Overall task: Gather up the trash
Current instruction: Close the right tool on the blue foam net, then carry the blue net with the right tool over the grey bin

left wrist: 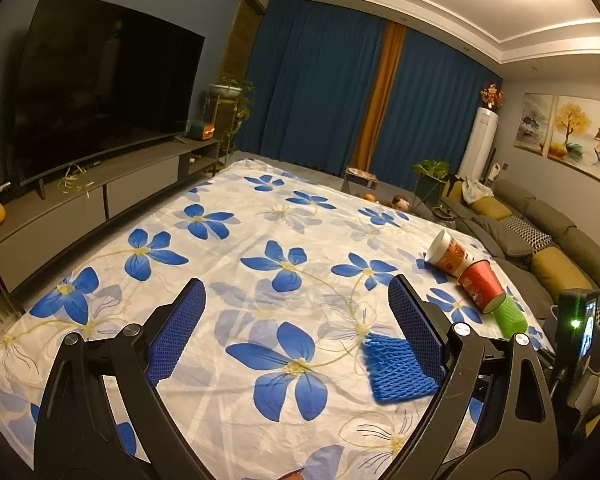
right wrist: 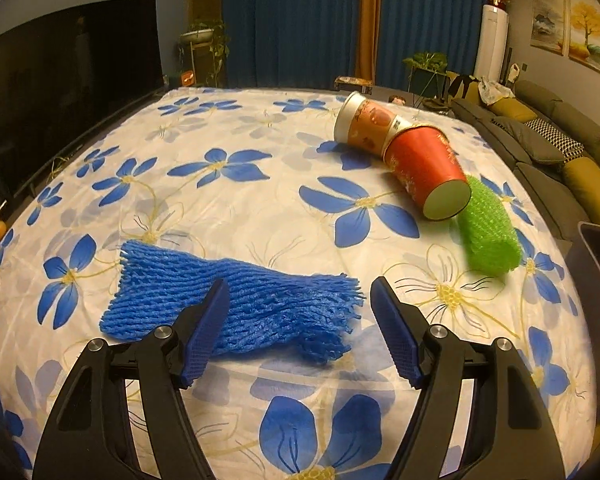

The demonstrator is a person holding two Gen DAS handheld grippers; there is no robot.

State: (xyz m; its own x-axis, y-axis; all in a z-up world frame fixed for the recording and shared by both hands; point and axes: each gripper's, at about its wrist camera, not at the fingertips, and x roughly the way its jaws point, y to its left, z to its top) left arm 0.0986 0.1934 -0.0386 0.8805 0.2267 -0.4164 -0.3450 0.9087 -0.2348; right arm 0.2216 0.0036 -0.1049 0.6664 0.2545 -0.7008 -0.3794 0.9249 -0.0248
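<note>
A blue foam net sleeve (right wrist: 236, 300) lies flat on the flowered tablecloth (right wrist: 220, 128), just ahead of my open, empty right gripper (right wrist: 298, 290). It also shows in the left wrist view (left wrist: 396, 368), beside the right finger of my open, empty left gripper (left wrist: 296, 292). A red paper cup (right wrist: 424, 168) lies on its side, touching a white and orange patterned cup (right wrist: 364, 124) behind it. A green foam net sleeve (right wrist: 488, 232) lies against the red cup's base. In the left view these sit at the right: red cup (left wrist: 480, 284), patterned cup (left wrist: 448, 256), green sleeve (left wrist: 510, 316).
A large television (left wrist: 100, 96) on a low cabinet (left wrist: 80, 204) stands to the left. A grey sofa (left wrist: 540, 248) with cushions runs along the right. Blue curtains (left wrist: 320, 80) hang at the back. A dark device with a green light (left wrist: 576, 320) sits at the right edge.
</note>
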